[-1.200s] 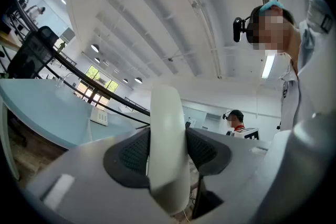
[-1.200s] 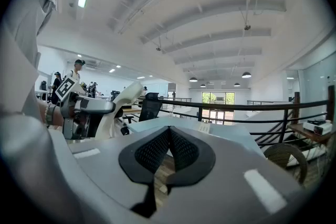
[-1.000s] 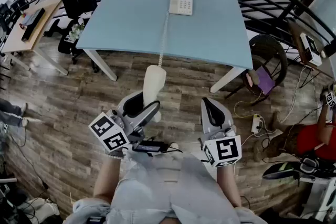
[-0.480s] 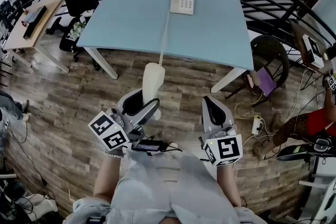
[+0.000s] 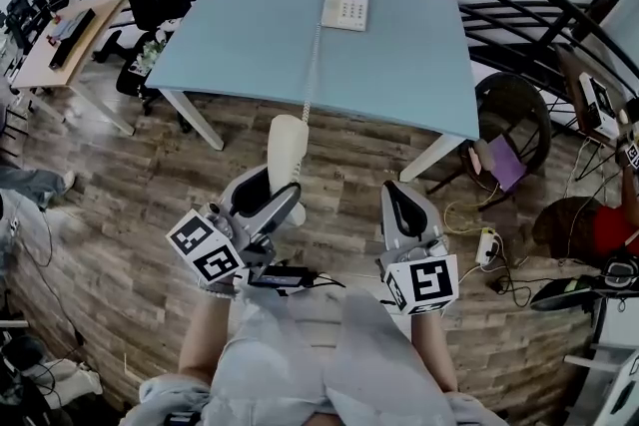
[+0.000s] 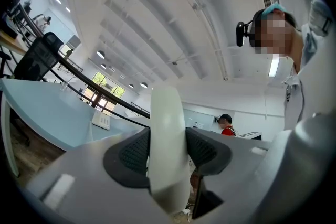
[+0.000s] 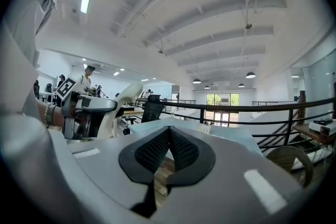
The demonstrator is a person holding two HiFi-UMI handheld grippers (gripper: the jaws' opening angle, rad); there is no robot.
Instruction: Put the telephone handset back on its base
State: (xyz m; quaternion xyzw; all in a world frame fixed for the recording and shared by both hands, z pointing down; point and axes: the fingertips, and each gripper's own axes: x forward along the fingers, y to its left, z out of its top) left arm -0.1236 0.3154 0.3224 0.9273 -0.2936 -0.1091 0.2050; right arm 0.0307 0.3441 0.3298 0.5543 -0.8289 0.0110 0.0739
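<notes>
**A:** Where does everything sit from the two grippers?

**B:** The blue table (image 5: 399,65) is ahead of both, well apart from their tips. The telephone base (image 5: 344,7) rests on its far side, straight ahead and roughly between the two lines of reach. The handset (image 5: 286,150) sticks forward out of the left gripper (image 5: 275,200). The coiled cord (image 5: 312,65) runs from the handset's far end across the table to the base.

**A:** And the jaws?

**B:** In the left gripper view, both pads pinch the handset (image 6: 167,149) across its narrow body near one end, so most of it hangs out in front. The right gripper (image 5: 399,210) is beside it, with its pads pressed together on nothing.

**A:** So the carry comes next. How is it done well?

**B:** I'd say the grip is firm but far back, so the long free end can swing. Move forward slowly and keep the handset level. Watch the cord at the table's near edge, where a snag could drag the light base. The cradle looks to be on the base's left side. Line the handset up lengthwise over it, lower it flat, and let go only once both ends are seated. The free gripper could steady the base if it slides.
</notes>
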